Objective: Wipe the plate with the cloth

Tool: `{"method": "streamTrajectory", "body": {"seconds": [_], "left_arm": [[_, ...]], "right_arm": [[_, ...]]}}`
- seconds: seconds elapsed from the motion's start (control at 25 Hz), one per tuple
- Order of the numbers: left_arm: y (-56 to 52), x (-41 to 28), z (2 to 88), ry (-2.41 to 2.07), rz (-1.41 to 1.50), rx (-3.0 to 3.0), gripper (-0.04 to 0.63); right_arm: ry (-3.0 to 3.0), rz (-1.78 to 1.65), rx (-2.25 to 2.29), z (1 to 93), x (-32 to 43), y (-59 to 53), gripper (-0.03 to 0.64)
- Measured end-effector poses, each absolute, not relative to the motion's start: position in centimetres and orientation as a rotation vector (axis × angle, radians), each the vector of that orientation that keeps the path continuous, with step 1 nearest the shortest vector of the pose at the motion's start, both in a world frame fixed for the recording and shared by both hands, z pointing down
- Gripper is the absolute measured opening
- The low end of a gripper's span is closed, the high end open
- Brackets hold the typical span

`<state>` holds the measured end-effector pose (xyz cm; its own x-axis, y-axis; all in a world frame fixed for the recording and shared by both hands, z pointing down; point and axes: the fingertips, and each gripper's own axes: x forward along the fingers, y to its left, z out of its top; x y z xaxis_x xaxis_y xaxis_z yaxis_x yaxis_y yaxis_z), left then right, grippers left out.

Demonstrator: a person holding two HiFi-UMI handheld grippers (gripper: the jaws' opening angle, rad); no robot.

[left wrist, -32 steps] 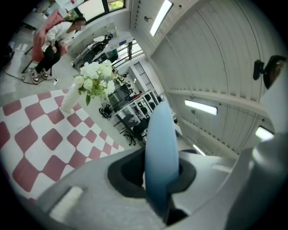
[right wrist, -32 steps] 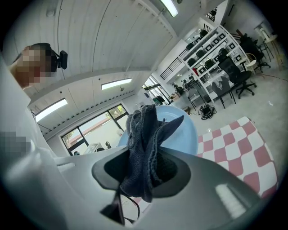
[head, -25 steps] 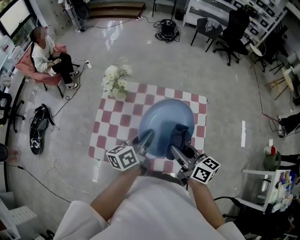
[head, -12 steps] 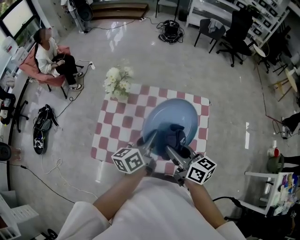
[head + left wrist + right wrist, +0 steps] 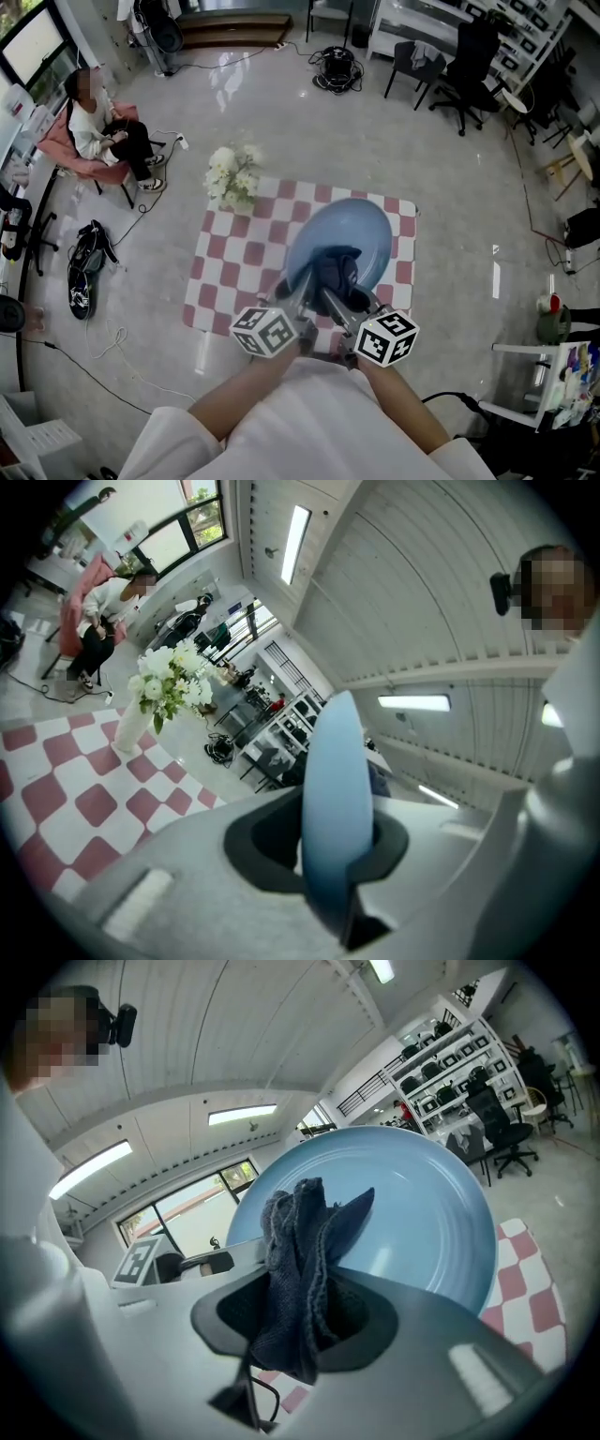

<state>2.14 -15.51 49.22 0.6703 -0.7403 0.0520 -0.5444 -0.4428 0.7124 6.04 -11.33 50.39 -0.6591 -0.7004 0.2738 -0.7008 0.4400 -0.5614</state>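
A light blue plate [image 5: 349,234] hangs tilted above the checkered cloth, held by its near rim in my left gripper [image 5: 292,286]. In the left gripper view the plate [image 5: 336,799] shows edge-on, clamped between the jaws. My right gripper [image 5: 330,292] is shut on a dark blue cloth [image 5: 339,272], which lies against the plate's face. In the right gripper view the cloth [image 5: 302,1265] bunches up between the jaws in front of the plate [image 5: 422,1222].
A red-and-white checkered tablecloth [image 5: 239,253] covers the small table below. A vase of white flowers [image 5: 232,178] stands at its far left corner. A person [image 5: 98,127] sits on a pink chair at the far left. Office chairs [image 5: 469,56] stand at the back right.
The cloth and my right gripper have slid left and nearer across the plate's face. The left gripper still holds the plate, and both have shifted slightly in the view.
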Motion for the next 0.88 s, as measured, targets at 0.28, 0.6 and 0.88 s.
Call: {"method": "streamTrajectory", "body": {"seconds": [0.28, 0.6, 0.88], "left_arm": [[-15.9, 2.2, 49.0, -0.984, -0.337, 2.157, 0.051], [-16.0, 2.0, 49.1, -0.974, -0.322, 2.15, 0.051], [-15.6, 1.3, 49.0, -0.955, -0.309, 2.141, 0.052]], "right_arm": [[-2.606, 1.015, 1.263, 50.6, 4.4, -11.6, 0.133], [-2.502, 0.813, 1.266, 51.8, 4.9, -11.6, 0.136], [-2.435, 0.789, 1.259, 53.3, 6.3, -11.0, 0.137]]}}
